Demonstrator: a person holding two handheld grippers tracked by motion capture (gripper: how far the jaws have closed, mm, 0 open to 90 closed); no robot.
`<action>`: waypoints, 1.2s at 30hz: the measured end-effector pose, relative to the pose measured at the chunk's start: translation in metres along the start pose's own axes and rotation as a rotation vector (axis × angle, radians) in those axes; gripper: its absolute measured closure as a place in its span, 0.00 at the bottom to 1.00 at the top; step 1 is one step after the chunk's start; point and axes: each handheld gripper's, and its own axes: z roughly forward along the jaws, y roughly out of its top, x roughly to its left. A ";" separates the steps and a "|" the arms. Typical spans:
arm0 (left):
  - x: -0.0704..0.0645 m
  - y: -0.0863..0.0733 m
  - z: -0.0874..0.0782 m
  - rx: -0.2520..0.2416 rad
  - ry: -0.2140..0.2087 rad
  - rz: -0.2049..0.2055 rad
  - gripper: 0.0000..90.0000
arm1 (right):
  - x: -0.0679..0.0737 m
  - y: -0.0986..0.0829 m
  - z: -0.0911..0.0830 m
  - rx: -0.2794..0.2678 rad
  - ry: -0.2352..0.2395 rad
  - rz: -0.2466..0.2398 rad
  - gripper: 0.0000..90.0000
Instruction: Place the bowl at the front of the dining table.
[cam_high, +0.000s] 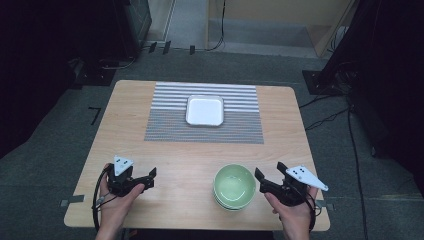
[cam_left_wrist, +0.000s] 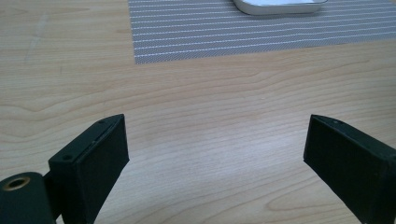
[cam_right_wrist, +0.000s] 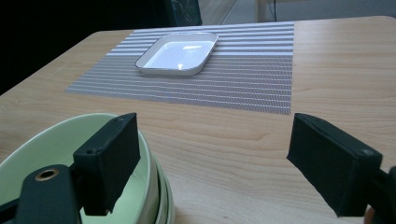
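**A:** Where do your two grippers stand?

**B:** You hold the left gripper low over the near left part of the table, its jaws spread wide with nothing between them. In the left gripper view you see bare wood between the jaws and the near edge of the striped mat beyond. Your right gripper sits at the near right, its jaws also wide apart and holding nothing.

**A:** And the bowls?

**B:** The green bowls are stacked near the front edge of the table, just to the left of your right gripper. In the right gripper view, one jaw hangs over the rim of the top bowl and the other stands over bare wood beside the stack. Whether that jaw touches the rim, you cannot tell.

**A:** What lies farther off?

**B:** The white square tray rests on the mat at the middle of the far half of the table, well apart from the bowls and both grippers.
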 end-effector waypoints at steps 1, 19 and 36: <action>-0.001 0.000 0.000 -0.002 -0.003 0.002 0.07 | 0.000 0.000 0.000 0.002 0.001 -0.001 0.18; -0.036 0.013 -0.016 -0.035 -0.086 0.051 0.07 | 0.005 -0.003 0.003 0.003 0.036 -0.005 0.28; -0.058 0.013 -0.019 -0.039 -0.133 0.079 0.07 | 0.008 -0.006 0.004 0.026 0.153 0.003 0.57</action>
